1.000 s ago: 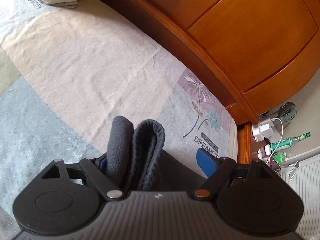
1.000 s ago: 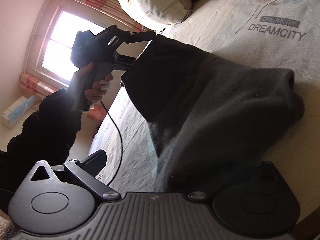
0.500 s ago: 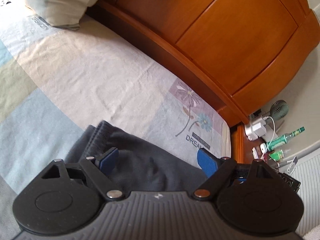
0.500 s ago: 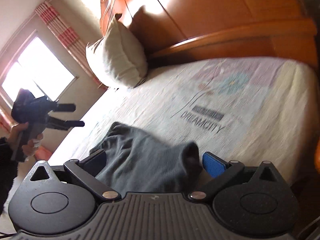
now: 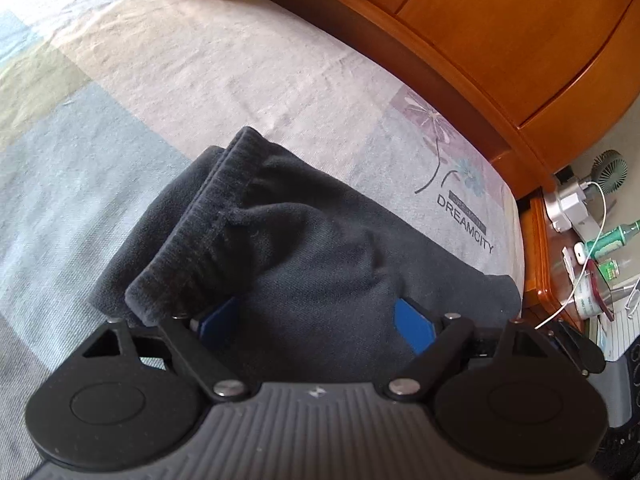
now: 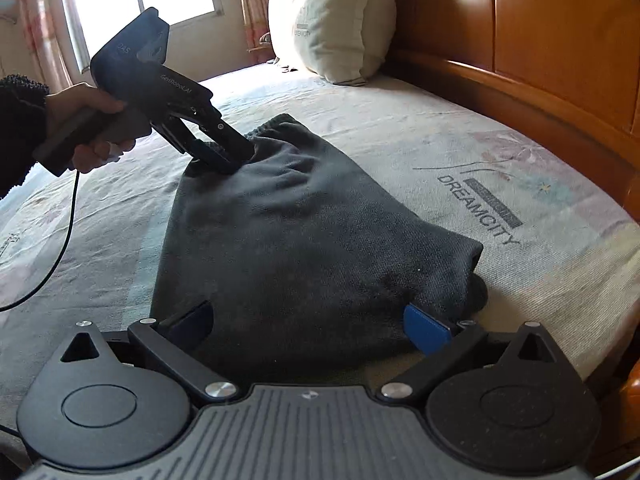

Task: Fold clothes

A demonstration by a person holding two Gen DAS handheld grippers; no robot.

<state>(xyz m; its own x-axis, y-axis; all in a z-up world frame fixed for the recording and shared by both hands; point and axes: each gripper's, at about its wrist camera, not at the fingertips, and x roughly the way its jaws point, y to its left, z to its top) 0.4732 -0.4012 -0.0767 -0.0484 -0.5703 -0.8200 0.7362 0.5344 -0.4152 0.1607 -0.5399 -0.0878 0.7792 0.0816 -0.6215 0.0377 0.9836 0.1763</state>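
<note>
Your bed sheet point(image 6: 440, 148) runs out of both views, and where the wooden headboard point(image 6: 560, 40) meets the mattress lies in shadow. The dark grey folded garment point(image 6: 304, 240) lies near the sheet's printed DREAMCITY corner point(image 5: 466, 216), and its near edge is hidden under both gripper bodies, so you cannot tell how the lower layers lie. Open sheet spreads wide to the garment's left and toward the pillow point(image 6: 332, 20), which leans against the headboard well apart from the cloth; on the right the mattress edge is close. Beyond that edge a bedside table point(image 5: 538, 264) carries a green bottle point(image 5: 608, 236), a small fan point(image 5: 610, 168) and a white cable point(image 5: 592, 272), all small and partly cut off. Your left gripper point(image 5: 316, 318) is spread wide over the ribbed waistband point(image 5: 188, 248), its blue pads clear of the cloth as far as shows; in the right wrist view its tips dip into the garment's far end. Your right gripper point(image 6: 308, 326) is likewise spread, straddling the garment's near end without pinching it.
</note>
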